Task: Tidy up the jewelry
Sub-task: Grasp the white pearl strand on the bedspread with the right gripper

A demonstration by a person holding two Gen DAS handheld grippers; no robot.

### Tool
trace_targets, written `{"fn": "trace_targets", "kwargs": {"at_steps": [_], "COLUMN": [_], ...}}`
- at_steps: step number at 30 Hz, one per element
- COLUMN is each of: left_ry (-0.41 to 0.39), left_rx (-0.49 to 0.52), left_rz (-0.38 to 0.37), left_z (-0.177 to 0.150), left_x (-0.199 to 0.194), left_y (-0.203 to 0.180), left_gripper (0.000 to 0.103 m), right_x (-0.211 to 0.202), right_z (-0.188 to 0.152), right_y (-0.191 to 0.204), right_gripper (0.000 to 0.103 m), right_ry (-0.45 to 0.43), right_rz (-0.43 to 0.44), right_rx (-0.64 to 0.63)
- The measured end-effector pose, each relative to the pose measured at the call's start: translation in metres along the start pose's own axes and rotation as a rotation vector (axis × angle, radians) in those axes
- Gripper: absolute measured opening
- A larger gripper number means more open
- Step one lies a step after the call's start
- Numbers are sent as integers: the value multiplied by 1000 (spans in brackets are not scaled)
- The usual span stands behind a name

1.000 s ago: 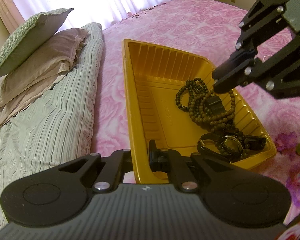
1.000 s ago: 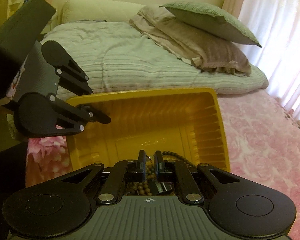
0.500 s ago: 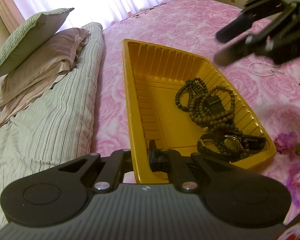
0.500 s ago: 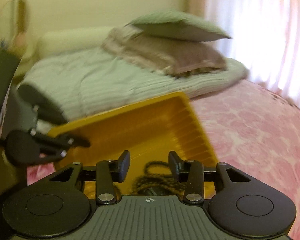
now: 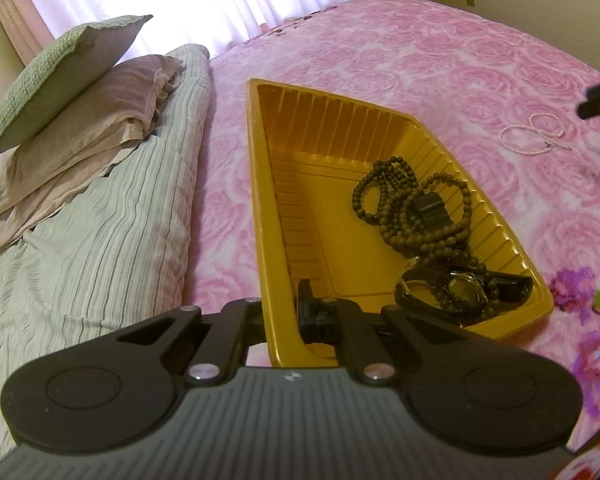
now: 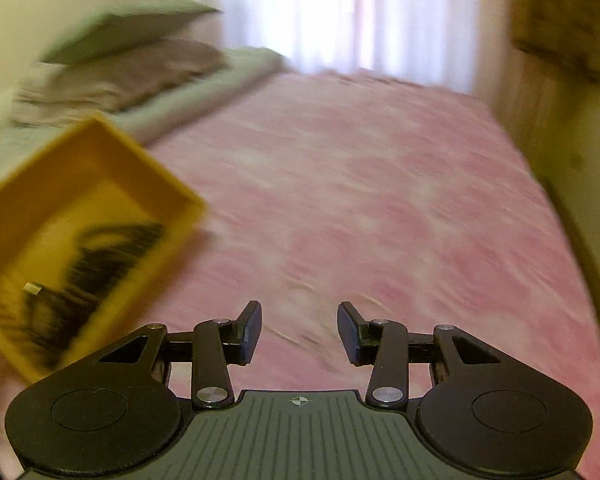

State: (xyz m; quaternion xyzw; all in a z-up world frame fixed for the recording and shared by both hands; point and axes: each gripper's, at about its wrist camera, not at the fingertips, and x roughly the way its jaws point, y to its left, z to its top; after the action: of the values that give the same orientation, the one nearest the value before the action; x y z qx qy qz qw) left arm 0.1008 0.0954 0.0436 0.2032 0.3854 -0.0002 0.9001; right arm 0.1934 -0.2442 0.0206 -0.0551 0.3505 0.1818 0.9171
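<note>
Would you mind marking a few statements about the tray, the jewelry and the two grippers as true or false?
1. The dark bead necklace lies inside the yellow tray. True.
2. The tray holds a wristwatch. True.
3. The pearl strand is in the tray. False: it lies on the pink bedspread, apart from the tray.
4. The right gripper holds a necklace. False: its jaws stand apart with nothing between them.
5. The left gripper is clamped on the tray's near wall. True.
6. The tray rests on the striped quilt. False: it sits on the bedspread beside the quilt.
</note>
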Motion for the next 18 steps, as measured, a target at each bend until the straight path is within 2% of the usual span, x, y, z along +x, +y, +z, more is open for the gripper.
{"fn": "trace_targets", "kwargs": {"at_steps": [5,10,15,18], "left_ry": [2,7,9,10], "left_rx": [1,12,19,20], "left_rz": [5,13,19,21], "left_z": [0,2,3,4], "left_x": [0,-1,-2,-2], "left_y": [0,-2,-4,-5], "left_gripper": [6,6,6,6], "right_x": [3,10,30,45], "right_z": [-18,-19,-10,-2], "right_y": [-24,-27,-17,-9], "right_gripper": [42,42,41,31], "right_ry": [29,26,23,36], "right_rz": [-38,-17,13,28], "right_rx": [40,59,-4,-60]}}
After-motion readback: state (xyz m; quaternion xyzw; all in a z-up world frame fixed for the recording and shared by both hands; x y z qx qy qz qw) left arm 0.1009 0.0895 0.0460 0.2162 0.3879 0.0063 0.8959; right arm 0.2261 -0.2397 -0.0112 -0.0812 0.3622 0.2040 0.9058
